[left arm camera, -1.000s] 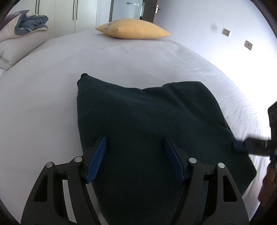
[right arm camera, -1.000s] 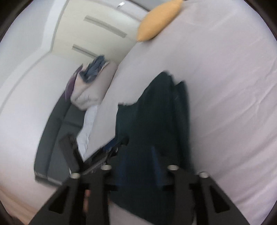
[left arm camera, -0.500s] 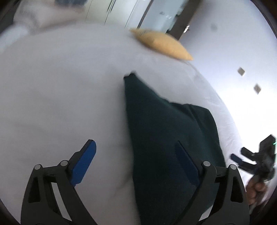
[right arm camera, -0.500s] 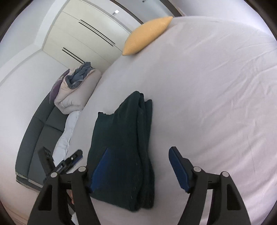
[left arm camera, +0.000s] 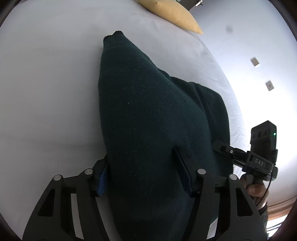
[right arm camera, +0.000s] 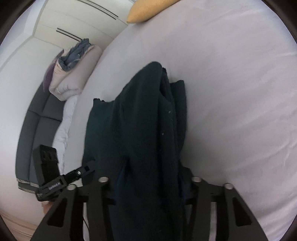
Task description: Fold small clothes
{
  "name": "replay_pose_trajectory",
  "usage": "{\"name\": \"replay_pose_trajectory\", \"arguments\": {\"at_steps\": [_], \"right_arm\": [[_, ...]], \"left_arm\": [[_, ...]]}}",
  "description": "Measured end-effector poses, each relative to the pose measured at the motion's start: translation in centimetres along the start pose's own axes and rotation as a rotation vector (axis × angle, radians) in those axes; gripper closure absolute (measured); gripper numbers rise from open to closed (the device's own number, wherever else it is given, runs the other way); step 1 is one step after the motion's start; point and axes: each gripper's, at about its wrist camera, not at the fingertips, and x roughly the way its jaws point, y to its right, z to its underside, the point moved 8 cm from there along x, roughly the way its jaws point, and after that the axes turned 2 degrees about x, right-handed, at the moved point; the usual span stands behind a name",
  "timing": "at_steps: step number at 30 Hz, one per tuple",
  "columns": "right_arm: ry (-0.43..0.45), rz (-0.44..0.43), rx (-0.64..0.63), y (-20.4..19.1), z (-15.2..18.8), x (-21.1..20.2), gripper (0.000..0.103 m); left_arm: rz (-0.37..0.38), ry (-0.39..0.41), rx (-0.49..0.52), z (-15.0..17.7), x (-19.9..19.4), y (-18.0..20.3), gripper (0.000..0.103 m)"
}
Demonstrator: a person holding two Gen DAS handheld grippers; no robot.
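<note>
The dark green sweater (left arm camera: 148, 115) is lying folded on the white bed (left arm camera: 46, 83), with its near end bunching up between the jaws of both grippers.

Left gripper (left arm camera: 143, 170): its jaws have just been closing, and the near end of the sweater is filling the gap between them. The blue pad of one finger (left arm camera: 103, 180) is pressing against the sweater's left edge, and the other finger (left arm camera: 182, 172) is sinking into the knit further right. The jaws are clamping on the sweater. The fabric is rising in a ridge from the jaws toward a far corner that is pointing at the yellow pillow (left arm camera: 172, 13).

Right gripper (right arm camera: 152, 178): its jaws have also just been closing. The sweater (right arm camera: 141, 120) is running straight through the gap as a thick folded stack, hiding most of both pads. Both fingers are pressing into the fabric, so these jaws are gripping the sweater too.

In the left wrist view, the right gripper (left arm camera: 222, 148) is touching the sweater's right edge, with a hand (left arm camera: 256, 189) holding its handle. In the right wrist view, the left gripper (right arm camera: 81, 172) is sitting at the sweater's left edge.

A folded duvet (right arm camera: 74, 70) is resting beside the bed, well apart from the sweater.
</note>
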Motion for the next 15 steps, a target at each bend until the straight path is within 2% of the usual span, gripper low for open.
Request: {"name": "replay_pose_trajectory", "arguments": {"at_steps": [3, 7, 12, 15], "right_arm": [[0.007, 0.045, -0.028, -0.8, 0.2, -0.2, 0.073], [0.07, 0.165, -0.15, -4.3, 1.0, -1.8, 0.077], [0.116, 0.169, -0.247, -9.5, 3.1, -3.9, 0.078], [0.121, 0.137, -0.291, -12.7, 5.1, -4.6, 0.078]], "left_arm": [[-0.003, 0.011, 0.002, 0.2, -0.9, 0.0, 0.058], [-0.047, 0.048, 0.056, 0.8, -3.6, 1.2, 0.067], [-0.101, 0.112, 0.115, 2.0, -9.2, 1.6, 0.068], [-0.121, 0.138, 0.129, 3.5, -13.2, 1.0, 0.068]]}}
